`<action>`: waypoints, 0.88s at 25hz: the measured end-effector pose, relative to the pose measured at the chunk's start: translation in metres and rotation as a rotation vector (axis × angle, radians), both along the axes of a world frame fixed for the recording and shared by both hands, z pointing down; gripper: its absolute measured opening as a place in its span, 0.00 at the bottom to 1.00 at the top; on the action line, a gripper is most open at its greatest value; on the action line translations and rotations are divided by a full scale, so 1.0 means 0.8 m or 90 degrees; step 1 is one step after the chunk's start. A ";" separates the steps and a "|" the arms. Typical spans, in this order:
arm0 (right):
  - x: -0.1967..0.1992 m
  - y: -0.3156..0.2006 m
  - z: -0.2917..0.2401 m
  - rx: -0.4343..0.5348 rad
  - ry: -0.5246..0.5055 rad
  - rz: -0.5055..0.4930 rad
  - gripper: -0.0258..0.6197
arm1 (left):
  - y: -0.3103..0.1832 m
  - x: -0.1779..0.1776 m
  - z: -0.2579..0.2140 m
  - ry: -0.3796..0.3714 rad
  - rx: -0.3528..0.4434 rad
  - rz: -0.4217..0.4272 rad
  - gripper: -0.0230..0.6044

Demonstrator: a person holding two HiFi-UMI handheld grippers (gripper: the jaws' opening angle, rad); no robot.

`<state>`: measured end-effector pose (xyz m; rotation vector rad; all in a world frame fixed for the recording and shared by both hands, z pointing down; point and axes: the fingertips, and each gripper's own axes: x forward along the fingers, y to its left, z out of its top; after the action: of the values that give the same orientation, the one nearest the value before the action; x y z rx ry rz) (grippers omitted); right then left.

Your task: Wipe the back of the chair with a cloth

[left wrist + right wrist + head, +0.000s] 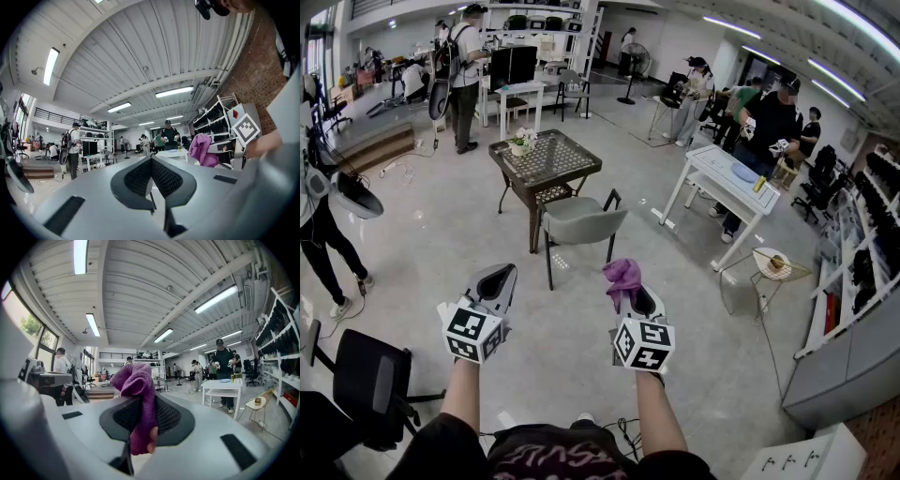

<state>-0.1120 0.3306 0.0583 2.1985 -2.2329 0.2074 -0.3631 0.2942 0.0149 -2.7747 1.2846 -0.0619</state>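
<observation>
The right claw (636,300) was squeezed tight on the purple cloth (622,276), which stuck up, probably ready for wiping. The left claw (495,284) was pressed closed with nothing in it. The grey chair (581,222) stood ahead, well apart from both, not yet touched.

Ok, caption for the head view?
Right gripper clamps a purple cloth, left gripper shut empty, facing a grey chair.

- Cloth (133,378): soft purple fabric, fuzzy nap, matt.
- Right claw (140,403) and left claw (151,164): smooth matt grey plastic shells, black pads (167,178) with fine dotted texture.
- Chair (581,221): smooth grey shell, thin dark metal legs.
- Floor (441,253): pale, polished, glossy.
</observation>
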 end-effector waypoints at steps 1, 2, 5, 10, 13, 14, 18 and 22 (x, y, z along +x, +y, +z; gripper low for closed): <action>0.000 -0.002 0.000 0.001 0.000 0.000 0.16 | -0.002 0.000 0.001 0.002 0.000 0.001 0.05; 0.000 -0.005 0.000 0.002 0.000 0.001 0.16 | -0.004 -0.001 0.001 0.003 0.000 0.002 0.05; -0.001 -0.010 -0.004 0.004 0.003 0.005 0.16 | -0.009 -0.003 -0.001 0.006 -0.001 0.006 0.05; -0.005 -0.012 -0.005 0.009 0.009 0.006 0.16 | -0.008 0.001 0.003 0.006 -0.010 0.021 0.05; -0.009 -0.012 -0.004 0.018 0.000 0.007 0.16 | -0.011 0.000 0.013 0.007 -0.022 0.027 0.05; -0.009 -0.013 -0.003 0.020 0.001 0.010 0.16 | -0.013 -0.001 0.017 0.008 -0.028 0.028 0.05; -0.007 -0.022 0.003 0.021 0.014 0.021 0.16 | -0.022 0.001 0.035 0.002 -0.045 0.038 0.05; -0.003 -0.041 0.010 0.017 0.015 0.026 0.16 | -0.040 0.005 0.043 -0.002 -0.048 0.037 0.05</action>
<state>-0.1140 0.2980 0.0667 2.2488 -2.1928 0.1509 -0.3592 0.2622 0.0492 -2.8724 1.2244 -0.1140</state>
